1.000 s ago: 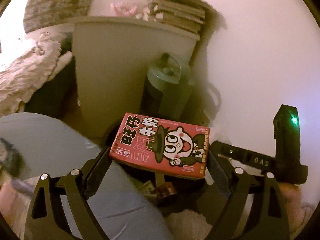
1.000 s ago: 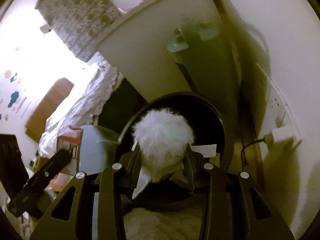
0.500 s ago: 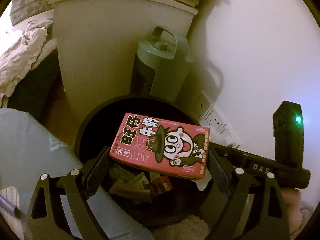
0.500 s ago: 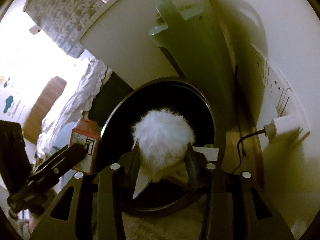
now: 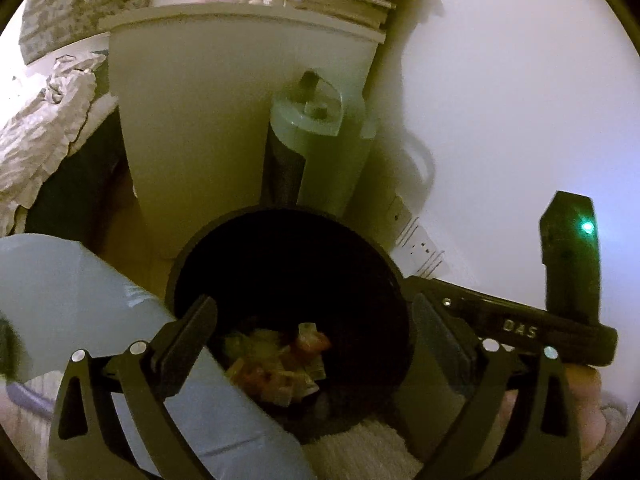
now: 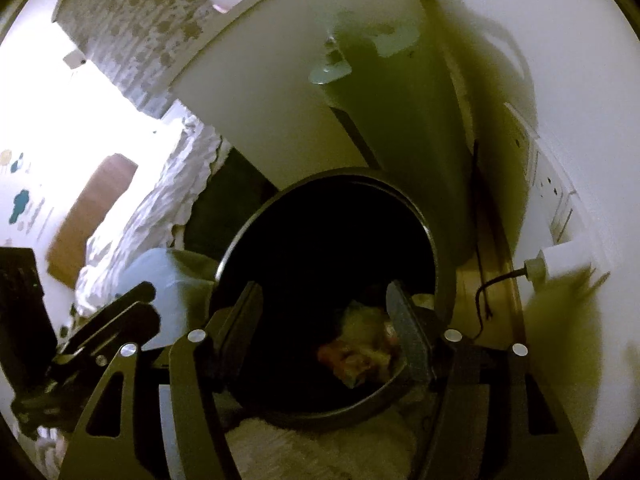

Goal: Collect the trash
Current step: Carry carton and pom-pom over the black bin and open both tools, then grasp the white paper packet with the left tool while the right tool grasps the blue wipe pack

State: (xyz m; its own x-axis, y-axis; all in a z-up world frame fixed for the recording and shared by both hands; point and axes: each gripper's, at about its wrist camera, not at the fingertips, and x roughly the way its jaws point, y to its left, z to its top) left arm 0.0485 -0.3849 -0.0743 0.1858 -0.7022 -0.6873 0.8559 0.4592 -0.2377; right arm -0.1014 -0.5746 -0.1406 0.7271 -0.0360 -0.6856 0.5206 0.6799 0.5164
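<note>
A round black bin [image 5: 280, 218] stands on the floor below both grippers. My left gripper [image 5: 314, 328] hangs over its mouth with the jaws opening wide and nothing between them. Mixed reddish and yellowish trash [image 5: 280, 364] lies at the bottom. The red milk carton is no longer between the fingers, and I cannot pick it out clearly in the pile. My right gripper [image 6: 324, 316] is also over the bin [image 6: 320, 182], jaws opening and empty. A pale fuzzy lump [image 6: 360, 318] rests on the trash [image 6: 348, 360] inside.
Behind the bin are a tall green appliance [image 5: 320, 152] and a white cabinet [image 5: 208, 120] with stacked books on top. The wall at the right carries sockets [image 5: 418, 240] and a plug with a cable [image 6: 560, 264]. A person's light-blue trouser leg [image 5: 80, 292] is on the left and a fluffy rug [image 5: 360, 452] in front.
The left jaws spread and the red carton dropped out of them into the bin. The right jaws opened and the white fluffy ball fell from them into the bin.
</note>
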